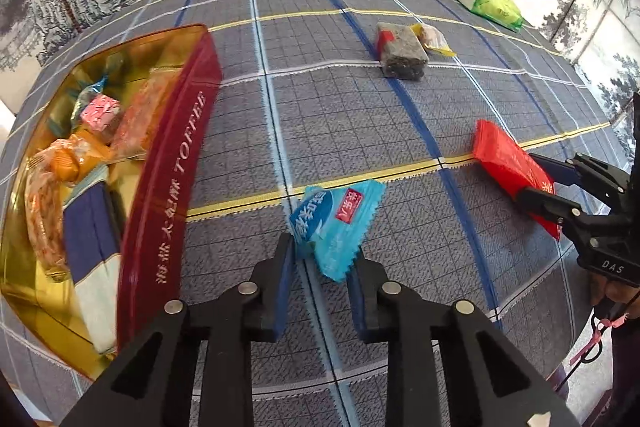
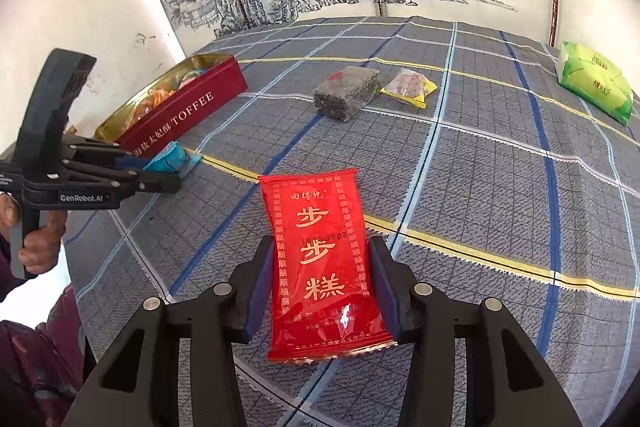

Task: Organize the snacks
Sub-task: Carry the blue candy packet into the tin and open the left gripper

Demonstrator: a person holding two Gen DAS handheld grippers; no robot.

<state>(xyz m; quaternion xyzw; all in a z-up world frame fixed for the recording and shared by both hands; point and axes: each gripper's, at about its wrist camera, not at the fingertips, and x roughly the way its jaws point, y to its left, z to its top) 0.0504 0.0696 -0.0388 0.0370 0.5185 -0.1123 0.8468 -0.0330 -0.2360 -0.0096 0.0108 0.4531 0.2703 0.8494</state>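
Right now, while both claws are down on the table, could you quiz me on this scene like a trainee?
1. True or false: the red TOFFEE tin is empty.
2. Which packet sits between the fingers of the left claw? A. green B. blue C. yellow
3. How many loose snacks lie on the checked cloth with no claw around them?

Key
1. False: wrapped snacks already lie inside.
2. B: the blue packet.
3. Three: the dark block, the yellow-edged packet and the green packet.
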